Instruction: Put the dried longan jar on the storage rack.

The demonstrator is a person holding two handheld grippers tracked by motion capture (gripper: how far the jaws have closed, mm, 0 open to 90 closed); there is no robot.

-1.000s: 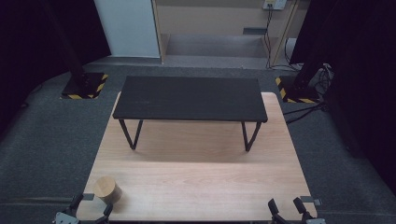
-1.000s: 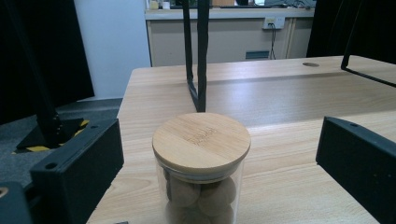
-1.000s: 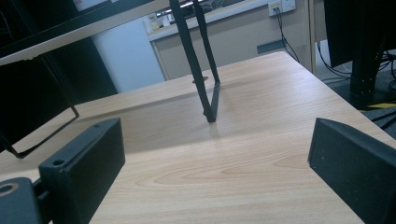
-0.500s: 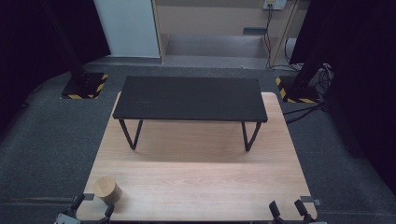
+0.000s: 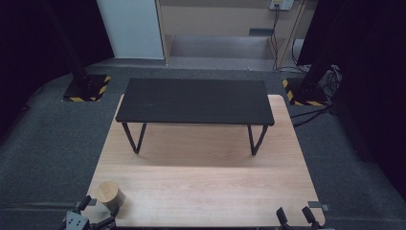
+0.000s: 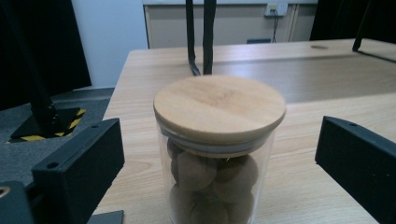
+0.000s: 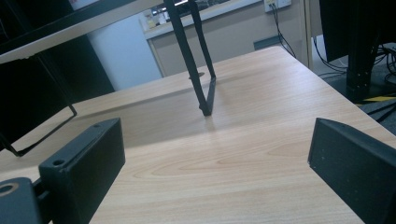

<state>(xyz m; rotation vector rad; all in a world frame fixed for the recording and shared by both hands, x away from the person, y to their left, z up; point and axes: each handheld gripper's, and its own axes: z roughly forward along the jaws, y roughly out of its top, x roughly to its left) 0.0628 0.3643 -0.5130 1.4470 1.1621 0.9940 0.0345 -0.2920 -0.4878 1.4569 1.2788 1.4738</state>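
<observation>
A pale wooden table stands on grey carpet, with dark curtains at both sides of the frame and a beige wall with a socket at the top. At the lower left edge of the high view the left gripper sits at the table's near corner, its jaws spread wide on either side of a jar; in the left gripper view the two black jaws stand well clear of the glass on both sides, so they hold nothing and touch nothing. At the bottom right of the high view the right gripper pokes in at the table's near edge, its jaws equally wide; its own view shows bare tabletop between them. The jar is a clear glass cylinder, upright, capped with a round, flat, light wooden lid that sits level and shut, and it is packed with brown, rounded lumps whose kind cannot be told. It stands near the table's near left corner, in the lower left of the high view. Farther back, across the middle of the frame, a low black shelf stands on thin black V-shaped legs, spanning most of the table's width and casting a shadow beneath. Beyond the table, in the upper left and upper right, two black posts rise from bases marked with yellow and black stripes, and cables trail across the carpet at the right.
</observation>
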